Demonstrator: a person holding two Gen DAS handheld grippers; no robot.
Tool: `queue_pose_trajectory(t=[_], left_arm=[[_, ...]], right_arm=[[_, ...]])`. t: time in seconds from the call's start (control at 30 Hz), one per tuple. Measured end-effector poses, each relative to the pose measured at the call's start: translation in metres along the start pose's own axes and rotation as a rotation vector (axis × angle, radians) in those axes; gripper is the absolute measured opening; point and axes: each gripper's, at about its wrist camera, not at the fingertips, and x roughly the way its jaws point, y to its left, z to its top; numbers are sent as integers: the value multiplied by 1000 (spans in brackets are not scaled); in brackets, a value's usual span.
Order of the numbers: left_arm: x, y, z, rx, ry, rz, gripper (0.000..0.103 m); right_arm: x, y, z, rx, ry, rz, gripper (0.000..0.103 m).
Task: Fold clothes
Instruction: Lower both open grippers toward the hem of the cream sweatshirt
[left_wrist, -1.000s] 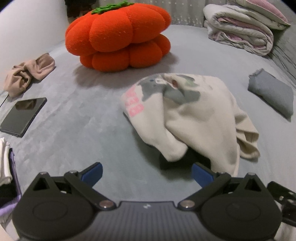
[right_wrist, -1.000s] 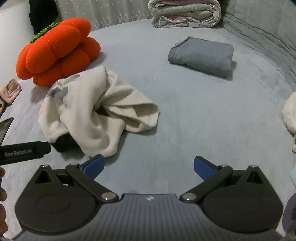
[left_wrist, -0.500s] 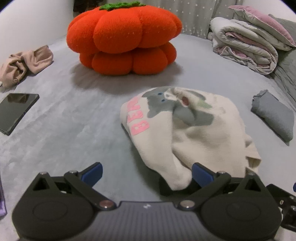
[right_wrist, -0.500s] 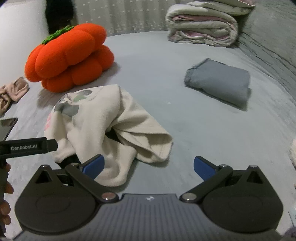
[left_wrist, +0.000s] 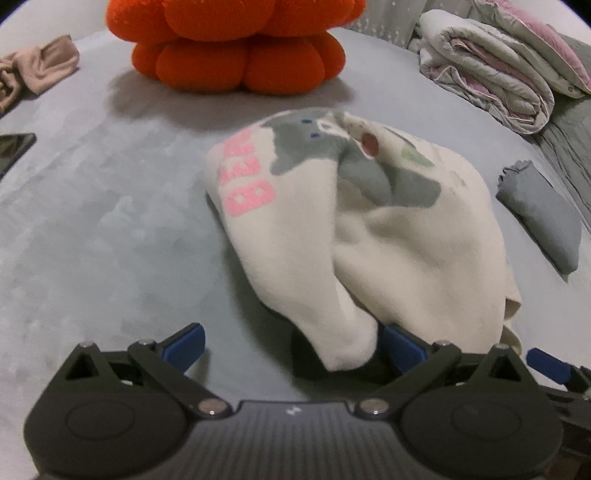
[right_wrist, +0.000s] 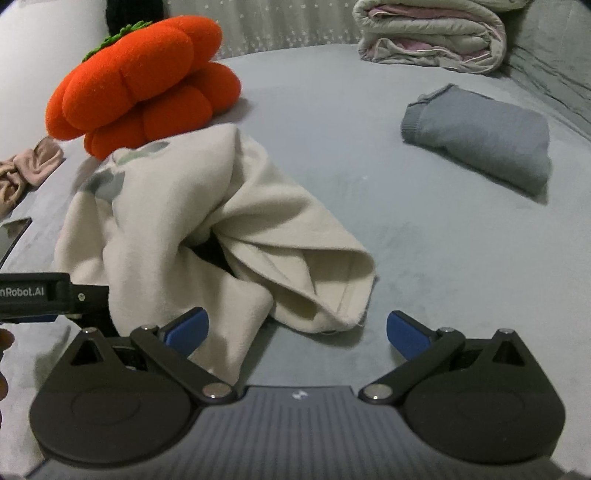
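One grey bed (right_wrist: 424, 229) carries everything. At its far edge lies one folded quilt (right_wrist: 432, 33), and nearer, one orange pumpkin cushion (right_wrist: 144, 88). One cream sweatshirt (left_wrist: 369, 229) with a grey cartoon print and pink letters lies crumpled mid-bed, just in front of both tools. One folded grey garment (right_wrist: 480, 136) rests well apart to its right; one beige cloth (left_wrist: 37, 72) and one dark tablet (left_wrist: 13, 149) lie at the left. The left hand-held gripper (left_wrist: 291, 341) is spread wide, a cream fold hanging beside its right finger. The right hand-held gripper (right_wrist: 297, 330) is spread too, cloth touching its left finger.
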Motion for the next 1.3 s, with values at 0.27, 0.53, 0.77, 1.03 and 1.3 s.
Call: queue_pose_trajectory(t=[0.27, 0.53, 0.77, 1.03, 1.3], left_arm=[[14, -4, -4, 20, 26, 17, 102], [17, 1, -8, 46, 20, 12, 103], [17, 10, -3, 27, 40, -6, 103], [5, 28, -3, -72, 48, -86, 102], [-9, 30, -1, -115, -6, -148, 98]], right_arm=[[12, -2, -9, -10, 34, -3, 103], [13, 2, -16, -36, 30, -8, 103], [7, 5, -15, -40, 45, -15, 103], [-6, 9, -9, -31, 4, 28, 100], [-5, 15, -8, -70, -37, 61, 79]])
